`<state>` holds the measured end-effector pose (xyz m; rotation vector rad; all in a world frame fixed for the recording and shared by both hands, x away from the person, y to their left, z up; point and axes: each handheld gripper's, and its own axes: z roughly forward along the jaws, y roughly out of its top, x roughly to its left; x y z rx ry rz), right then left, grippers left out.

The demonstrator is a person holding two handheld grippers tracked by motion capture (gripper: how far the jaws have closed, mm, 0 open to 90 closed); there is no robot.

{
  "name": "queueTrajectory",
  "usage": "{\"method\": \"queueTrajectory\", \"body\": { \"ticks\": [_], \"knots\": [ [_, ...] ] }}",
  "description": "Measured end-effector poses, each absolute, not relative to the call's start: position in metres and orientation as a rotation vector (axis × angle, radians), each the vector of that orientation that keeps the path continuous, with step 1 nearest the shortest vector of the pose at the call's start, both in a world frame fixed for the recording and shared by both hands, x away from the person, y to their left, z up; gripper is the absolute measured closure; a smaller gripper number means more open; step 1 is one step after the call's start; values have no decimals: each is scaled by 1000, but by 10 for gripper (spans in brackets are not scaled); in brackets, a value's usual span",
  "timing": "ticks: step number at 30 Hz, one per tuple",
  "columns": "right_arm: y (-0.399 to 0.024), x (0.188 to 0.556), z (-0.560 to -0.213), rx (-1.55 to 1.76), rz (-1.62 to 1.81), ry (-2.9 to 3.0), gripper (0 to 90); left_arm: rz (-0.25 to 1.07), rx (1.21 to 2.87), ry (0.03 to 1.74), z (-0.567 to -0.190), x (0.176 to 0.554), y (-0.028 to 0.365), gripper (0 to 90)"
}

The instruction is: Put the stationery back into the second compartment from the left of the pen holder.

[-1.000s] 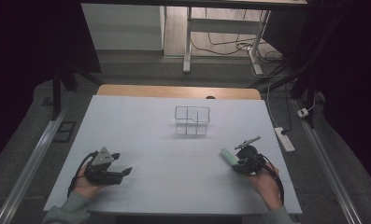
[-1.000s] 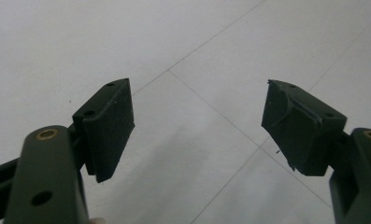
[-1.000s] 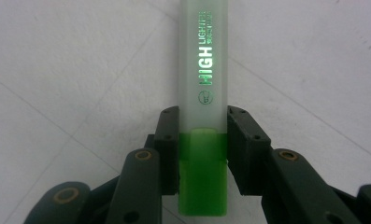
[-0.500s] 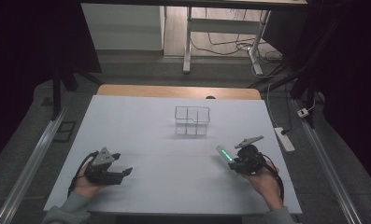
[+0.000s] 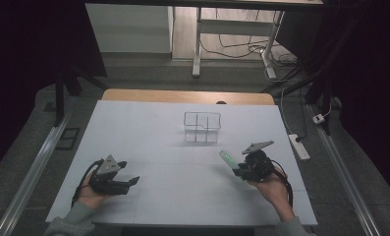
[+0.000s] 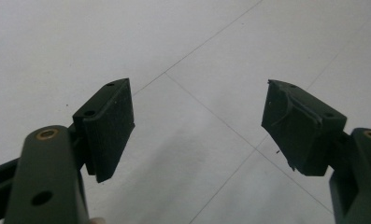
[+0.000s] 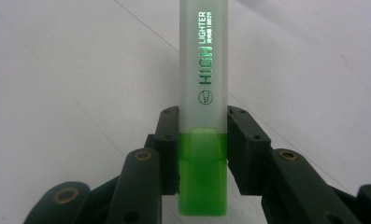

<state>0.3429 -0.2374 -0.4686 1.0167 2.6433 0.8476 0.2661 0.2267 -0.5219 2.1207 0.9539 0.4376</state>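
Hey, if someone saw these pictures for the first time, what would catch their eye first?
Probably the green highlighter, clamped near its bright green end between the fingers of the right gripper at the right of the white table. Next, the clear divided box standing alone toward the table's far side. The left gripper at the near left has its fingers wide apart with nothing between them.

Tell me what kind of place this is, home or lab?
Probably a lab or recording workspace, not a home: a bare white table set up for a person working two handheld grippers, loose cables and a power strip on the floor, and desk legs behind in a dim room.
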Motion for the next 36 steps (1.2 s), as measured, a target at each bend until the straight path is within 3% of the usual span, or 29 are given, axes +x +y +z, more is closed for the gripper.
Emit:
{"method": "queueTrajectory", "body": {
  "ticks": [17,36],
  "knots": [
    [-210,347,-466,879,898,2697,673,434,2123,958,-523,270,230,252],
    [-146,354,-465,699,923,2799,673,442,2128,950,-521,270,231,249]
  ]
}}
